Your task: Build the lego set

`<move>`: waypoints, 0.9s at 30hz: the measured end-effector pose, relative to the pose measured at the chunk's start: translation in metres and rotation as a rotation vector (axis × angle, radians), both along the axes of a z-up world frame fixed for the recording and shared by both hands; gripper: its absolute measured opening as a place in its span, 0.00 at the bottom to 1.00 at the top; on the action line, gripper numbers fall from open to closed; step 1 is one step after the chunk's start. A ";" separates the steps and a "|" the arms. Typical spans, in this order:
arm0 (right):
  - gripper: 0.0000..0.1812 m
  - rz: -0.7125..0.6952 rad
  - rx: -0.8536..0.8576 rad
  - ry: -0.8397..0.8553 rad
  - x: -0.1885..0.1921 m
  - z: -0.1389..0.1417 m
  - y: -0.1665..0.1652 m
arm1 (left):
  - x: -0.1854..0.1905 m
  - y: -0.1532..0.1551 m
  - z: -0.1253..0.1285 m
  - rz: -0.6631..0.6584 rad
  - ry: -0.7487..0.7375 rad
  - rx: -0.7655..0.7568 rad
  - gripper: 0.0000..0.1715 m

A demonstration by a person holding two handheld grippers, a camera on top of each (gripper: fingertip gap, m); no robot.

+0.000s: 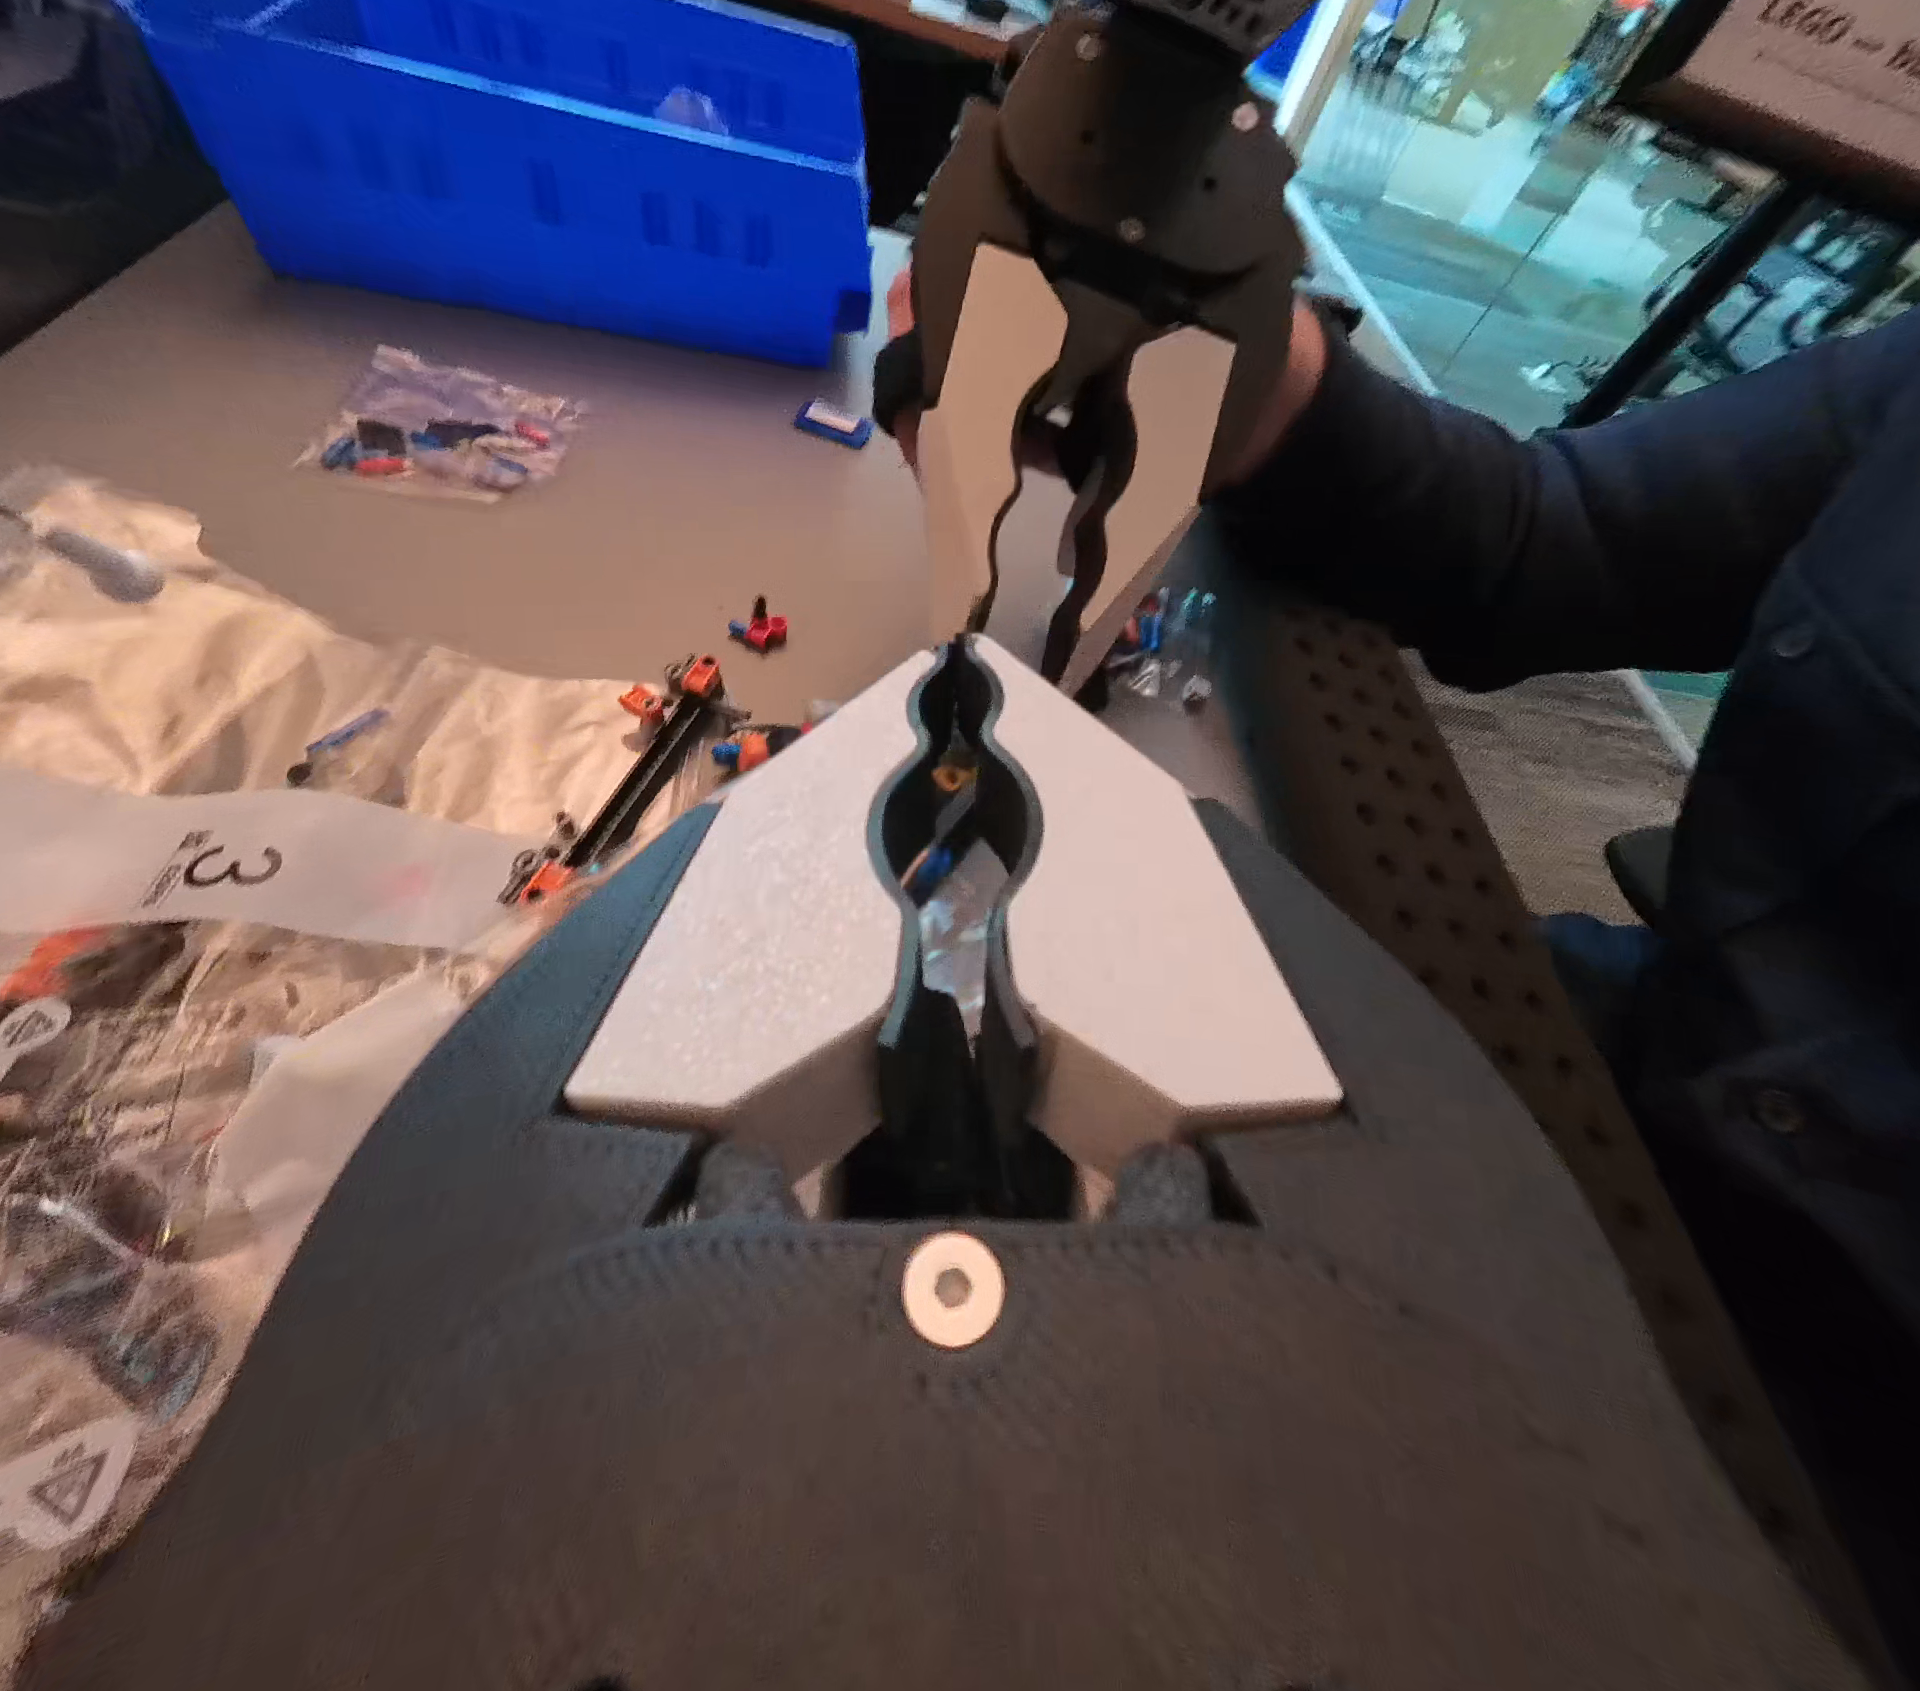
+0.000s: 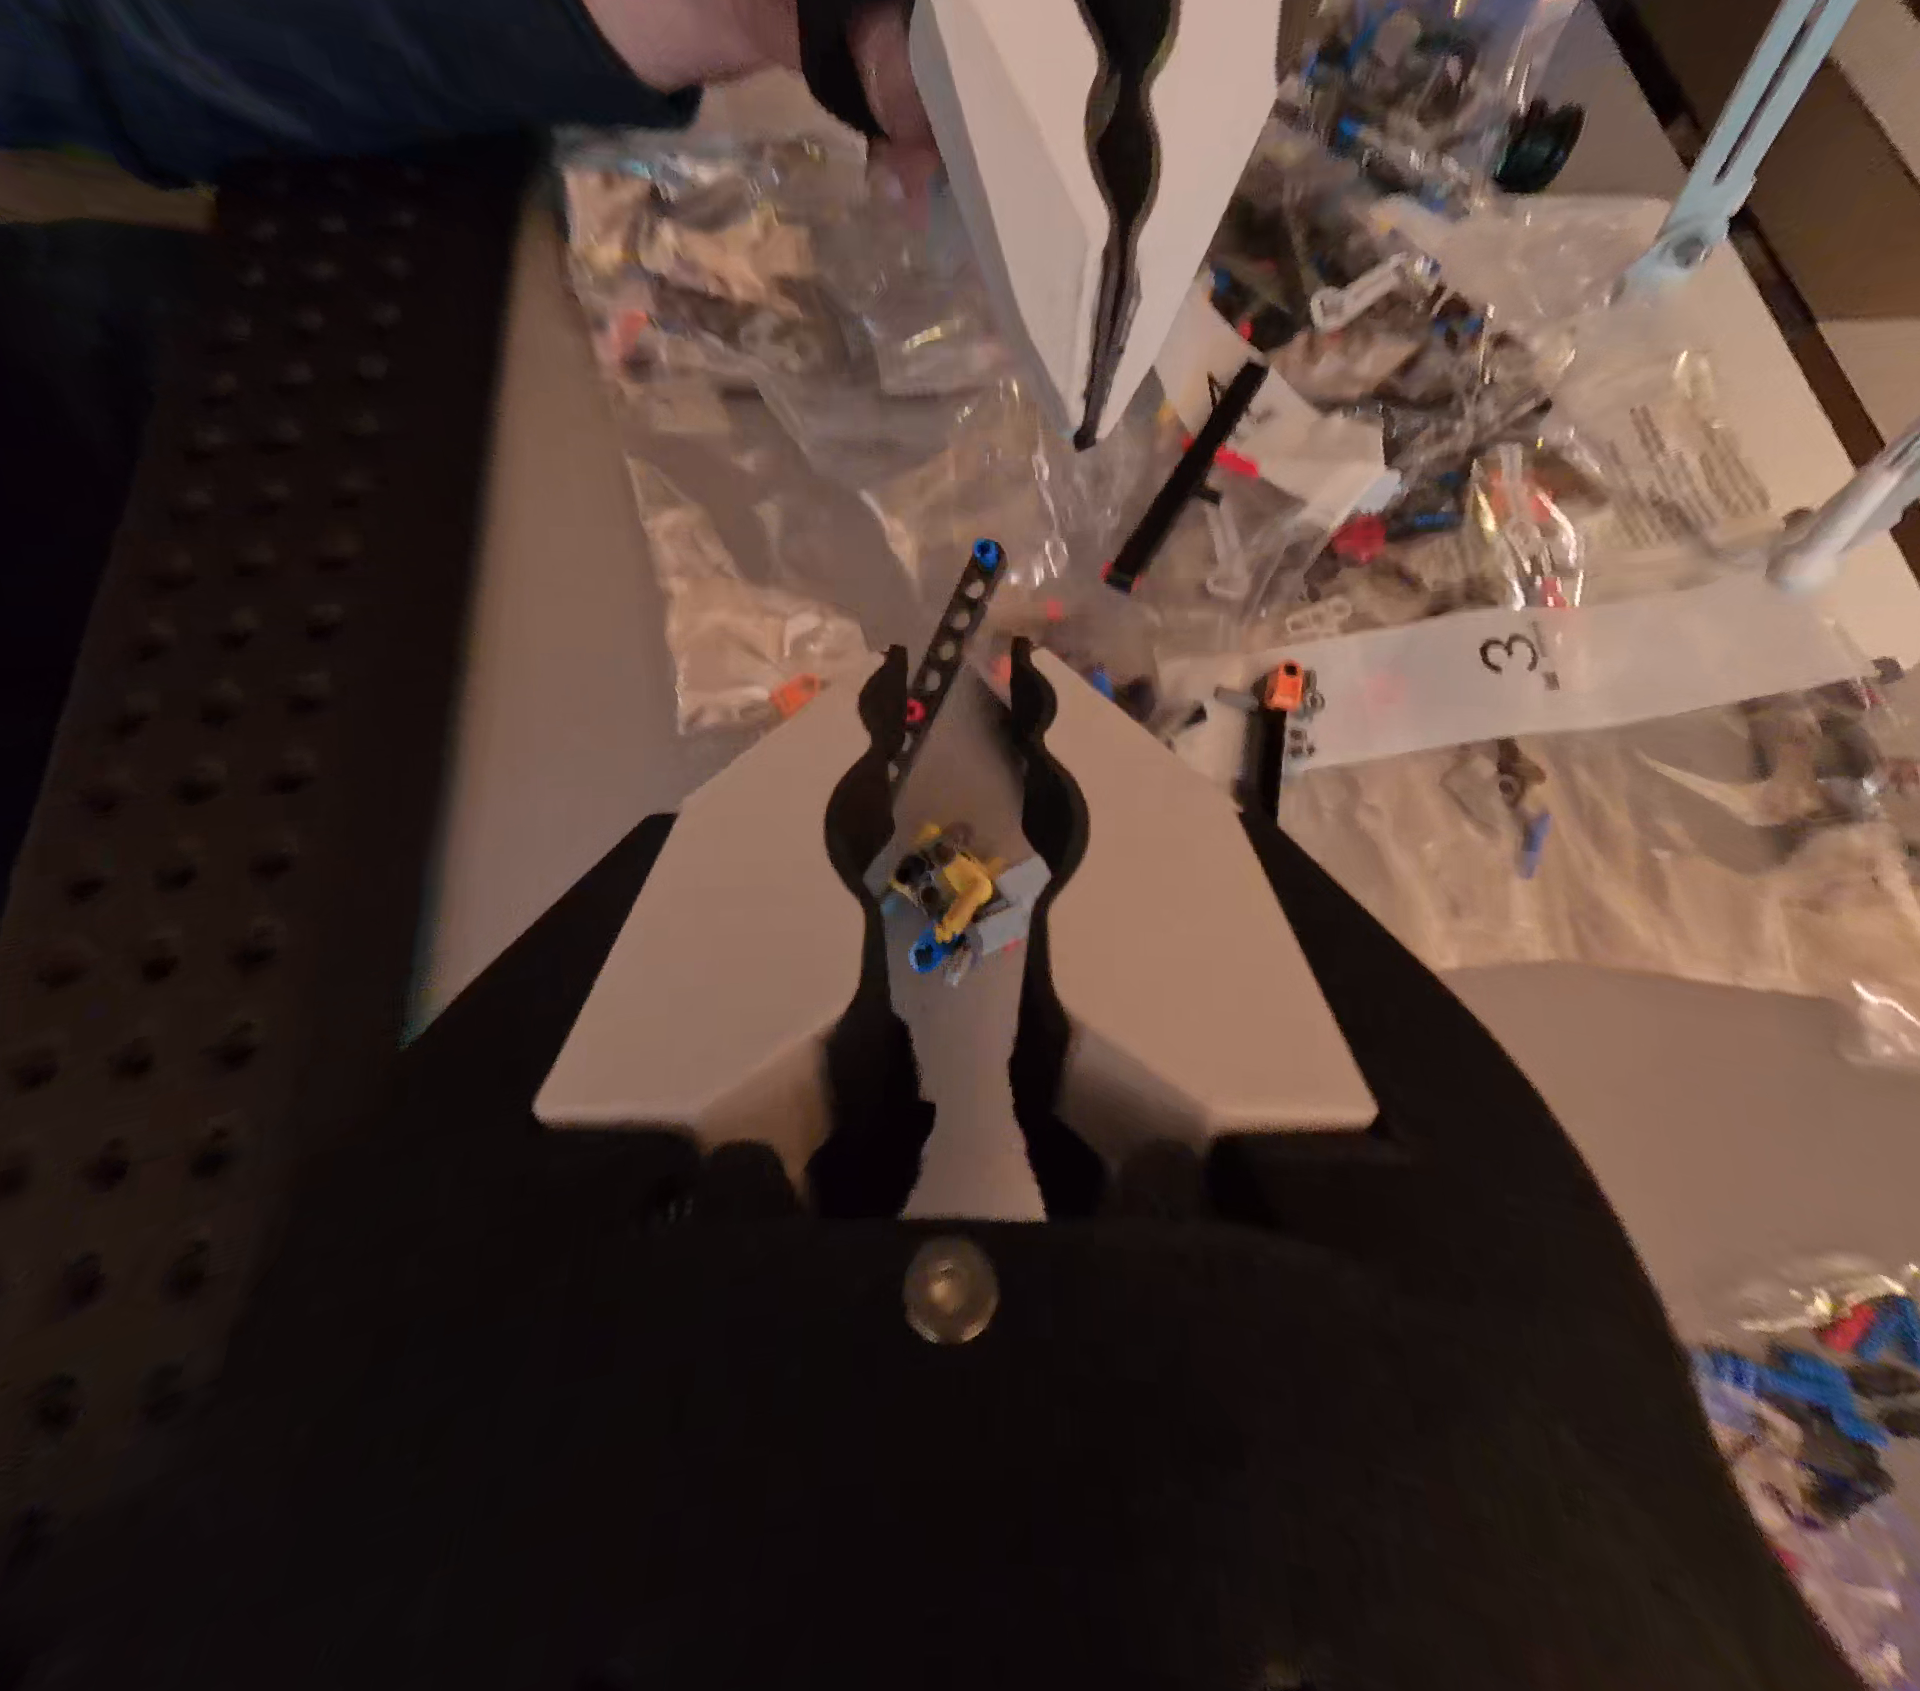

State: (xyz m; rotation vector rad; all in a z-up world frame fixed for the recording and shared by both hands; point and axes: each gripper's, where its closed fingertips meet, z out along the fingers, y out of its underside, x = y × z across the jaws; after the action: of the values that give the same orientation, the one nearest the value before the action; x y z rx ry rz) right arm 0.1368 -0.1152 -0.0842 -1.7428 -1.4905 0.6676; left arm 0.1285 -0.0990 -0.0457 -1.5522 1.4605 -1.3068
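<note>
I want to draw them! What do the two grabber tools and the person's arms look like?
Both grippers, left and right, have black textured bodies, pale grey wedge-shaped fingers with wavy black inner edges, and a round silver bolt. The person wears dark navy long sleeves.

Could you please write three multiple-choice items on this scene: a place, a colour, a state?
1. Where is the blue bin? A) on the table beyond a small parts bag B) on the floor C) on a chair
2. Pin colour at the black beam's far end? A) yellow B) blue C) green
3. The left gripper is: A) wide open B) shut C) unseen
1 A, it stands behind the bag; 2 B, its tip shows blue; 3 B, fingertips meet.
</note>
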 end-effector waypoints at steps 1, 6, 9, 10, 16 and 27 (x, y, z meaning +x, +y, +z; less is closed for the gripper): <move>0.09 -0.004 0.008 -0.031 0.002 -0.005 0.001 | -0.001 0.002 -0.006 0.007 0.030 0.005 0.00; 0.05 0.052 -0.005 -0.083 0.001 -0.014 -0.010 | -0.006 -0.005 -0.034 -0.034 0.202 0.120 0.03; 0.05 0.075 -0.031 -0.120 0.003 -0.022 -0.015 | -0.006 -0.008 -0.048 -0.051 0.287 0.228 0.12; 0.06 0.075 -0.035 -0.131 0.004 -0.024 -0.015 | -0.006 -0.013 -0.054 -0.074 0.319 0.237 0.15; 0.02 0.126 -0.094 -0.162 0.008 -0.031 -0.028 | -0.008 -0.025 -0.077 -0.147 0.429 0.286 0.18; 0.11 0.143 -0.244 -0.428 0.019 -0.081 -0.047 | -0.005 -0.036 -0.123 -0.235 0.620 0.384 0.17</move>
State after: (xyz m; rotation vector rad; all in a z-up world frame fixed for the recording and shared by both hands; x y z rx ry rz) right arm 0.1553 -0.1618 -0.1651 -2.0734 -1.9029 0.5916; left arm 0.1232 -0.1352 -0.1685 -1.6227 2.1779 -0.6057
